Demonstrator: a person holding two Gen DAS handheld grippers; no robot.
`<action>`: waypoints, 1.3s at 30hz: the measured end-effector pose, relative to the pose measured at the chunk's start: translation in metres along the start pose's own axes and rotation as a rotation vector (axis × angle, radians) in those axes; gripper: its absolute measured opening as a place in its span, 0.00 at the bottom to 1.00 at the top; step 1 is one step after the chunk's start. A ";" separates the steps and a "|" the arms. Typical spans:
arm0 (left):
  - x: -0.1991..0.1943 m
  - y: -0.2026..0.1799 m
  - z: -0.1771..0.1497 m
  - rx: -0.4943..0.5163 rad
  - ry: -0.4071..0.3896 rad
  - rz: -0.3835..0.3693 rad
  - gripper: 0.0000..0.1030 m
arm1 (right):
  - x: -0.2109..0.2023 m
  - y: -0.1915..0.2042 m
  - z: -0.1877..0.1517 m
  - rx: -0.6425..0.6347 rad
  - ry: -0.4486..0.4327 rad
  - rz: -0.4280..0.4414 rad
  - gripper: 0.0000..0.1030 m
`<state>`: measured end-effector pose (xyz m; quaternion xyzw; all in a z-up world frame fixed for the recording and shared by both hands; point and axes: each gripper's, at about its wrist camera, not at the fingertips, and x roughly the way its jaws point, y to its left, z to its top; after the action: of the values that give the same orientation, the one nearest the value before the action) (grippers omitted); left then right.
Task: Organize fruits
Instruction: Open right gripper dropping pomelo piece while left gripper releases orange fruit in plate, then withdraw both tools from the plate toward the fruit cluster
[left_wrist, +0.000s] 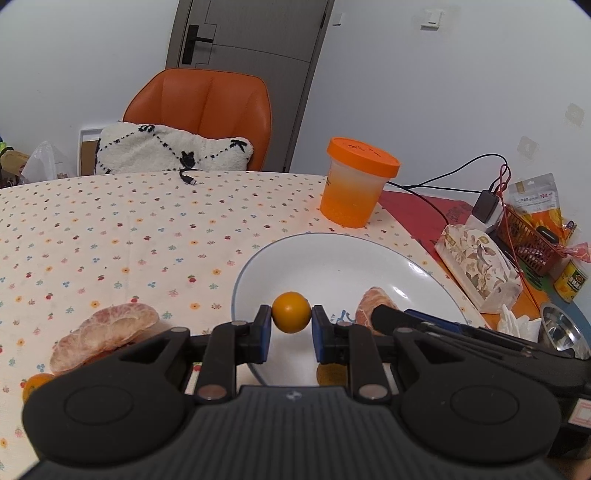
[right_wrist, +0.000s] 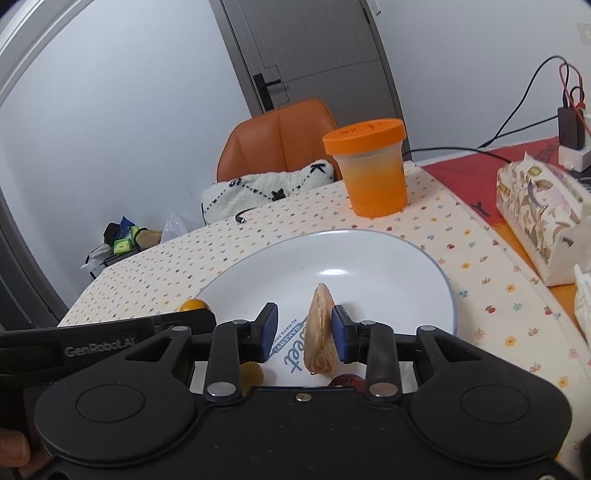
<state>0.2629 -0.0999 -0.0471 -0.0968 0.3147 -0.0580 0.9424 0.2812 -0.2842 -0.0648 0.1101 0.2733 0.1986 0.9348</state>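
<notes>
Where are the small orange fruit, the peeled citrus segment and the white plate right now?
small orange fruit (left_wrist: 291, 312), left wrist view, centre of its skin.
peeled citrus segment (right_wrist: 320, 328), right wrist view, middle of its membrane.
white plate (right_wrist: 369, 258), right wrist view, bare inner surface.

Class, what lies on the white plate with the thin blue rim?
On the white plate: one peeled citrus segment over blue lettering. The small orange fruit is gripped over it; contact cannot be seen. Grippers hide the near rim.

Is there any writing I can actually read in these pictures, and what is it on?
"GenRobot.AI": on the side of the left gripper, seen from the right wrist camera.
Blue lettering on the white plate: partly hidden by the fingers, not readable whole.
Print on the snack pouch, yellow can and orange lid: too small or blurred.
</notes>
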 end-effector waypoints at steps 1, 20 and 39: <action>-0.001 0.000 0.000 -0.003 -0.003 0.002 0.21 | -0.002 0.001 0.000 -0.002 -0.006 -0.001 0.33; -0.055 0.028 -0.008 -0.083 -0.070 0.051 0.51 | -0.039 0.020 -0.011 -0.027 -0.055 -0.017 0.44; -0.113 0.059 -0.022 -0.105 -0.147 0.166 0.93 | -0.072 0.050 -0.024 -0.057 -0.100 -0.024 0.81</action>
<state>0.1631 -0.0267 -0.0115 -0.1237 0.2542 0.0442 0.9582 0.1973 -0.2683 -0.0351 0.0898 0.2217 0.1892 0.9524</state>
